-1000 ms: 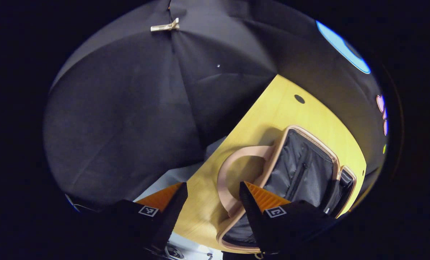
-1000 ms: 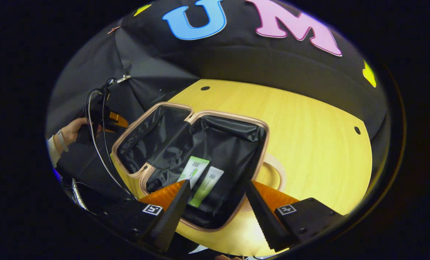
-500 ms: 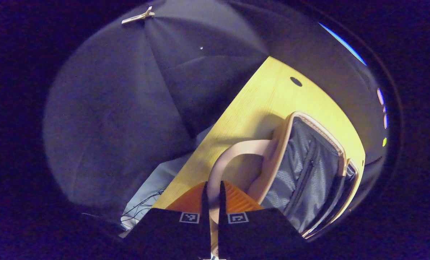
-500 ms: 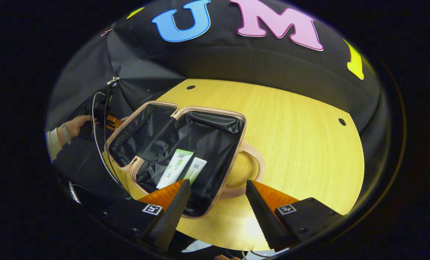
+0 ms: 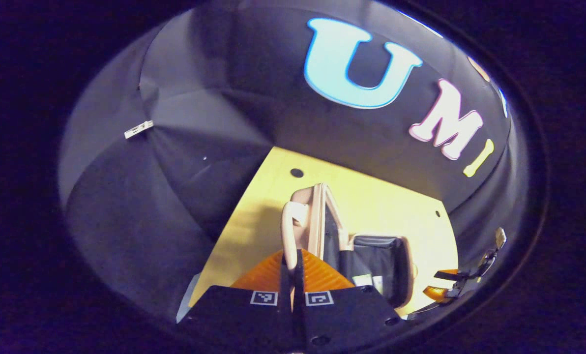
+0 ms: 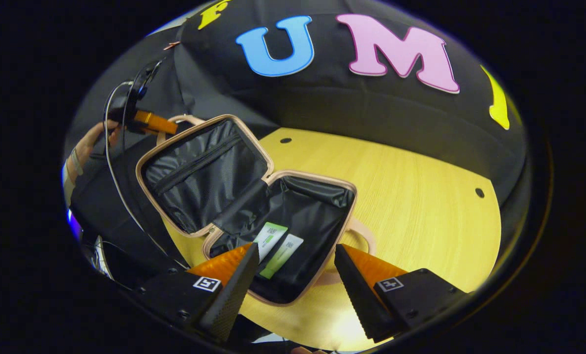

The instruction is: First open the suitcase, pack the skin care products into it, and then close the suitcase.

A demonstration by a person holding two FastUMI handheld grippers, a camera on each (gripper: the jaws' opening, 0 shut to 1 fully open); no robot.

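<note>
The pink suitcase lies on the yellow table with its lid (image 6: 199, 167) tilted up and its black-lined base (image 6: 312, 216) flat. Two white-and-green skin care tubes (image 6: 276, 243) lie side by side in the base. My left gripper (image 5: 292, 255) is shut on the lid's pink handle (image 5: 288, 226); in the left gripper view the lid (image 5: 318, 216) stands edge-on beside the base (image 5: 379, 255). The right gripper view shows that left gripper (image 6: 150, 123) at the lid's top edge, held by a hand. My right gripper (image 6: 297, 248) hovers open over the base's near edge, holding nothing.
The round yellow table (image 6: 421, 196) has small dark holes near its rim, and bare wood lies right of the suitcase. The base's own pink handle (image 6: 364, 238) rests flat on the table. A cable (image 6: 113, 172) hangs from the left gripper past the table's left edge.
My left gripper went from open to shut on the lid's handle, then lifted the lid from flat to steeply raised. The right gripper stayed open above the base, shifting only slightly.
</note>
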